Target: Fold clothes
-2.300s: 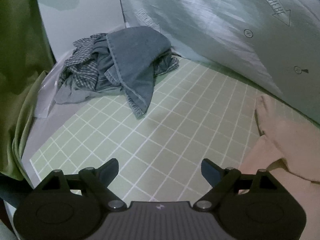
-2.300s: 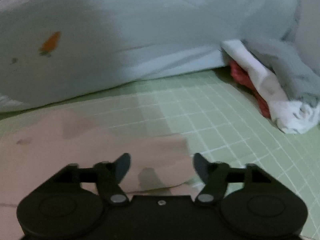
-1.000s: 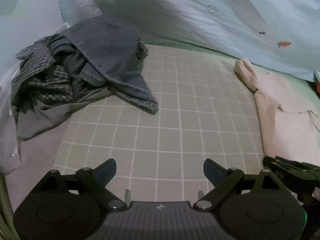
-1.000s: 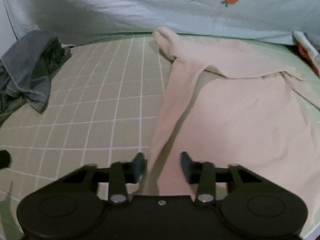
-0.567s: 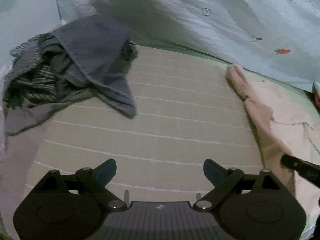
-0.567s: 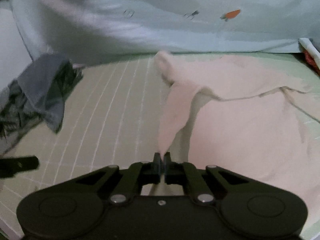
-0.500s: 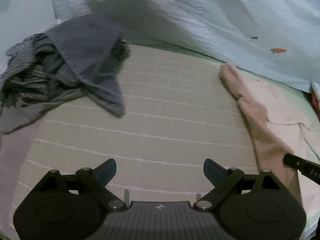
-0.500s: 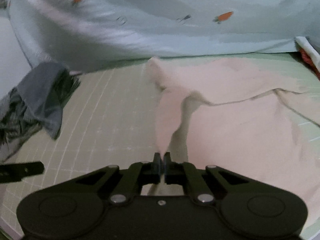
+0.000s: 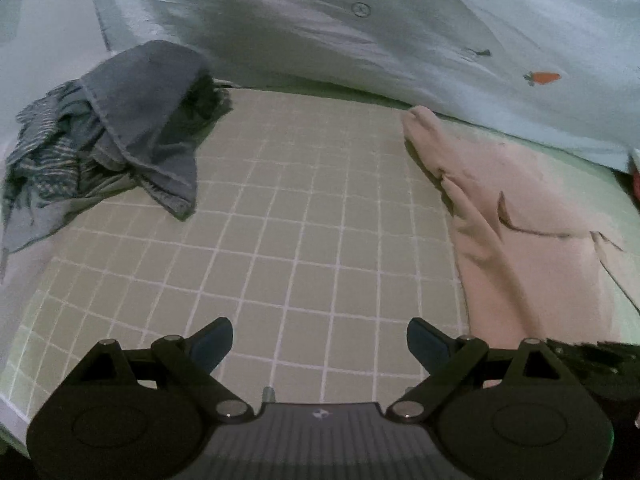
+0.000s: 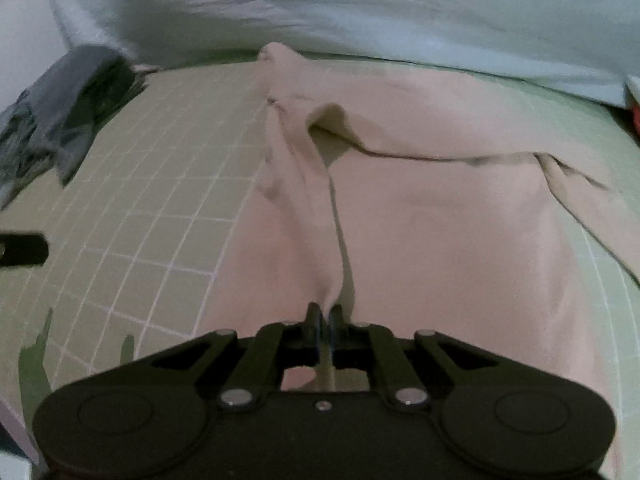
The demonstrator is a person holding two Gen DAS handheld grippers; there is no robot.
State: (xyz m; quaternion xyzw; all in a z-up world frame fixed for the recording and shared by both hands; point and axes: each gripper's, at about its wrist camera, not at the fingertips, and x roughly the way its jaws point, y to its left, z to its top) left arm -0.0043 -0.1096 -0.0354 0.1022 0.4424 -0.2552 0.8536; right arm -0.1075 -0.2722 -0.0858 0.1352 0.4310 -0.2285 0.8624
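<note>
A pale pink garment lies spread on the green checked mat. My right gripper is shut on the end of its long left sleeve, which runs up from the jaws toward the far edge. In the left wrist view the same pink garment lies at the right, and the right gripper's black tip shows at its near edge. My left gripper is open and empty above the bare mat, to the left of the garment.
A heap of grey-blue and striped clothes lies at the far left of the mat, also in the right wrist view. A pale blue sheet with carrot prints rises along the back. A red and white cloth sits at the far right.
My right gripper closed on the pink sleeve end about a second ago and has since pulled it nearer and lower, the sleeve now lying straighter. My left gripper stayed open and shifted slightly.
</note>
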